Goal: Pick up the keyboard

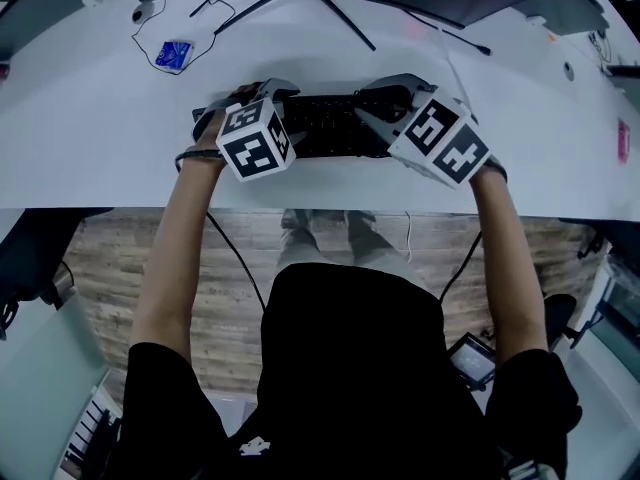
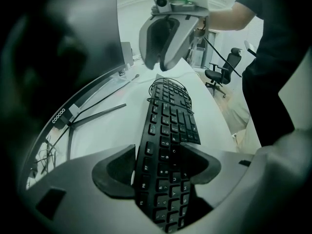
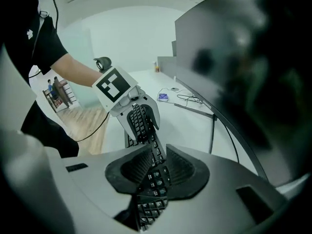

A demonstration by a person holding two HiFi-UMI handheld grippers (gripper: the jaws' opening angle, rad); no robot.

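Near the counter's (image 1: pixel 100 168) front edge, the left tool (image 2: pixel 161 169) clamps wide across the keyboard's (image 2: pixel 171 116) left end. The right tool (image 3: pixel 155 167) pinches narrow on the thin edge at its right end. Bare counter spreads to both sides. Beyond, the monitor stand's 2 legs (image 1: pixel 345 20) and the cables (image 1: pixel 215 13) lie well apart.

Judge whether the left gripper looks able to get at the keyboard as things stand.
Yes, it seems so: the left gripper has its jaws around one end of the keyboard, nothing in between.
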